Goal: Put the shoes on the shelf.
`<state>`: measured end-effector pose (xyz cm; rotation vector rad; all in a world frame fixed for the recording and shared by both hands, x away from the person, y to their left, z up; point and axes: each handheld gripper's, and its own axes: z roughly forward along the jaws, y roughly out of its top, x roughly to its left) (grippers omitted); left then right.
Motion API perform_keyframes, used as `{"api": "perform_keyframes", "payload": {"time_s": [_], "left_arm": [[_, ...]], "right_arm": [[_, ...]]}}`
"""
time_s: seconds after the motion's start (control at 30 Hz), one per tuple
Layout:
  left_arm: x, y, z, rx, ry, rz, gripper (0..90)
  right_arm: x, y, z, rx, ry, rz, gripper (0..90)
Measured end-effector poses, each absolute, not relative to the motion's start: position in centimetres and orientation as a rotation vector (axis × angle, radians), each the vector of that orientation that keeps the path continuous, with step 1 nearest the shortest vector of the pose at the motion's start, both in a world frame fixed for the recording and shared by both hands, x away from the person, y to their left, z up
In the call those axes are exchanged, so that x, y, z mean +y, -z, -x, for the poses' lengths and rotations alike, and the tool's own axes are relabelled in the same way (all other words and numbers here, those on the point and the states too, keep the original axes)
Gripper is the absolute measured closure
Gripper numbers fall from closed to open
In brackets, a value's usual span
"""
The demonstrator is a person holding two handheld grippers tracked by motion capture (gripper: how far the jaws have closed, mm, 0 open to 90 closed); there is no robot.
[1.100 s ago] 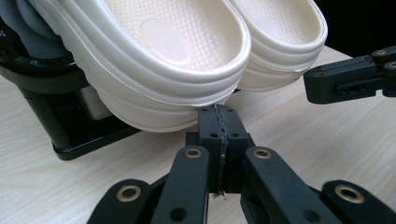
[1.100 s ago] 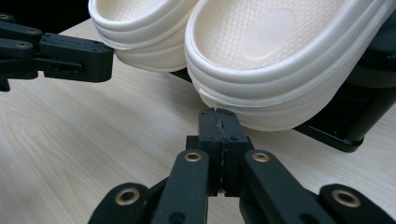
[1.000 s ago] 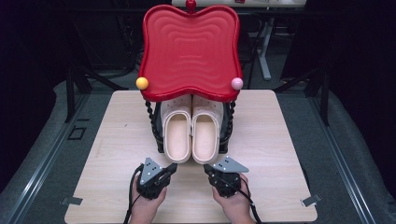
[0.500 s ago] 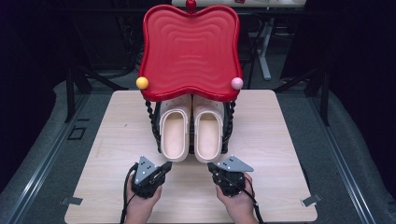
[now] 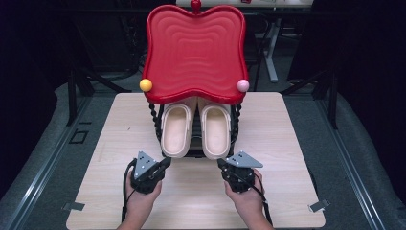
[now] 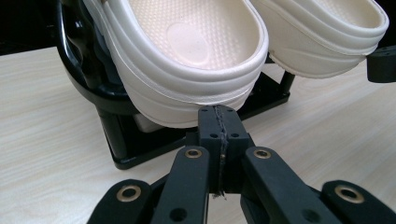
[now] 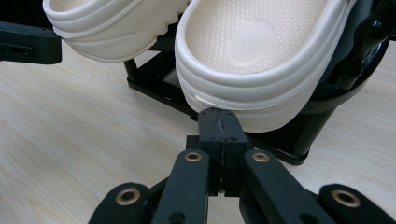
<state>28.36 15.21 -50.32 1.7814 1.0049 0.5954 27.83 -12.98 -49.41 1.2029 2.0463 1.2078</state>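
Jaws pressed together and empty, the left gripper and right gripper point at the heels of two cream clogs on a black rack, under a red tray, on the wooden surface.

A pale wooden tabletop is carrying a black rack standing at its middle, toward the far edge. The rack's flat base is resting directly on the wood. Two cream clogs are lying side by side on the rack, under its red tray.
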Motion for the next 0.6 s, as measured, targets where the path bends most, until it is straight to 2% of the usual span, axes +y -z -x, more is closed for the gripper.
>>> {"api": "perform_keyframes", "payload": {"time_s": [0.6], "left_arm": [[14.3,48.4,-31.6,1.015,-0.629,-1.783,90.0]], "right_arm": [[-12.4,47.6,-30.8,2.012,-1.193,-1.192,90.0]]}}
